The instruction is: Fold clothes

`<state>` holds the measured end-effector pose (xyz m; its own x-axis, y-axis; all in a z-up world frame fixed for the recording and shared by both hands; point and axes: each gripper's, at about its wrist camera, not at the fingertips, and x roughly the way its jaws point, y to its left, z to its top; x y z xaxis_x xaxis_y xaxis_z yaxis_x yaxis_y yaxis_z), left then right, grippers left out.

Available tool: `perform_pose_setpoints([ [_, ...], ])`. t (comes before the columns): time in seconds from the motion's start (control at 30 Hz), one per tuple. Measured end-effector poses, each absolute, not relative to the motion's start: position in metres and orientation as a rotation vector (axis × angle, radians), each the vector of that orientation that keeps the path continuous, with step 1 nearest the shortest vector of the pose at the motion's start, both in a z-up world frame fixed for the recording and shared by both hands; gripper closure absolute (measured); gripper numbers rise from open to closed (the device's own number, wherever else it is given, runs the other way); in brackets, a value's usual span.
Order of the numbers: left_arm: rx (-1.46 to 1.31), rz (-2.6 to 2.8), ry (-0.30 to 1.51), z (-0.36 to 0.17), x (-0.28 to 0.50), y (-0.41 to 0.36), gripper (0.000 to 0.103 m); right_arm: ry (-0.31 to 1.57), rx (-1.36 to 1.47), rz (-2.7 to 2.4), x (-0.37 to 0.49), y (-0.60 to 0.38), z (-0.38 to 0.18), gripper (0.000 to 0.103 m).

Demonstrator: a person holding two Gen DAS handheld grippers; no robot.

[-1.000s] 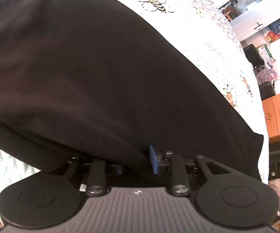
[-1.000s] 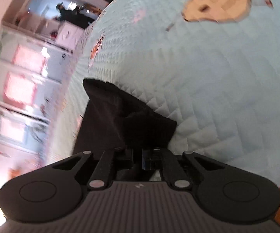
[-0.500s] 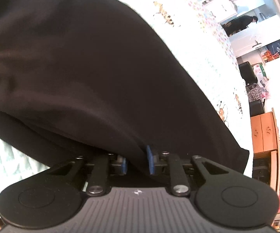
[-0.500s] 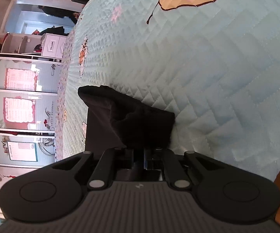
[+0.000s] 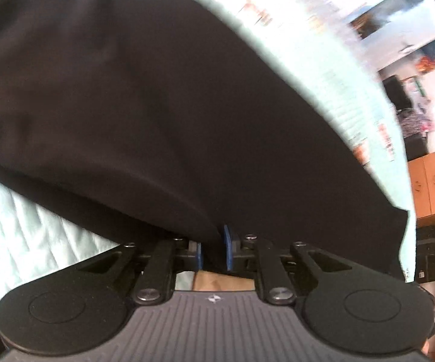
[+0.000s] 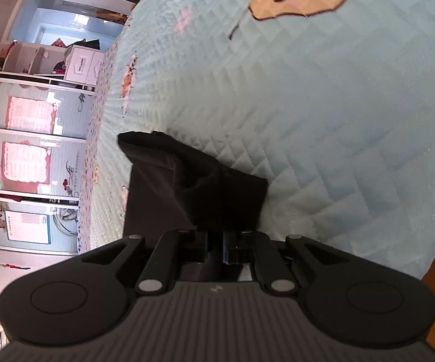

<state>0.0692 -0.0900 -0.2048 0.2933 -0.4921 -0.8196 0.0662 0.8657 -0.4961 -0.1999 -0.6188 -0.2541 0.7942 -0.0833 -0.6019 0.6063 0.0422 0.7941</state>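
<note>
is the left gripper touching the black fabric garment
Touching. The left wrist view shows the black fabric garment pinched between the left gripper's blue pads.

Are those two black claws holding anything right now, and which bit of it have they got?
Both grip the black garment. The left gripper pinches its near edge; the right gripper clamps a bunched corner over the quilt.

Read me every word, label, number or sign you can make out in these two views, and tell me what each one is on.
No text can be read reliably.
Pink posters on the sliding doors: print too small.
Decorative script on a door panel: sideways, not legible.
White box label: too blurred.
Emblem on the gripper body: a mark, no letters.
Black garment: no print visible.
Left wrist view's background: motion-blurred, nothing readable.
</note>
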Motion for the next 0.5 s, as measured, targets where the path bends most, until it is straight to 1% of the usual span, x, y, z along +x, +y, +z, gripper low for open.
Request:
perform_pose_setpoints([
  [0.23,-0.503,-0.408,1.255,-0.212,0.074,-0.067,0.086,0.452,1.400,-0.543,-0.201,-0.618,-0.253,0.097],
  [0.33,-0.522,-0.405,1.276,-0.207,0.071,-0.057,0.082,0.458,1.366,-0.540,-0.202,-0.616,-0.250,0.097],
  [0.37,-0.519,-0.402,1.283,-0.204,0.069,-0.053,0.074,0.460,1.355,-0.539,-0.202,-0.615,-0.249,0.097],
  [0.4,-0.515,-0.402,1.287,-0.199,0.066,-0.050,0.063,0.462,1.344,-0.539,-0.202,-0.615,-0.249,0.097],
  [0.47,-0.482,-0.404,1.283,-0.190,0.056,-0.045,0.053,0.466,1.322,-0.537,-0.202,-0.614,-0.247,0.097],
  [0.5,-0.464,-0.398,1.279,-0.187,0.056,-0.046,0.052,0.468,1.310,-0.535,-0.202,-0.613,-0.246,0.097],
])
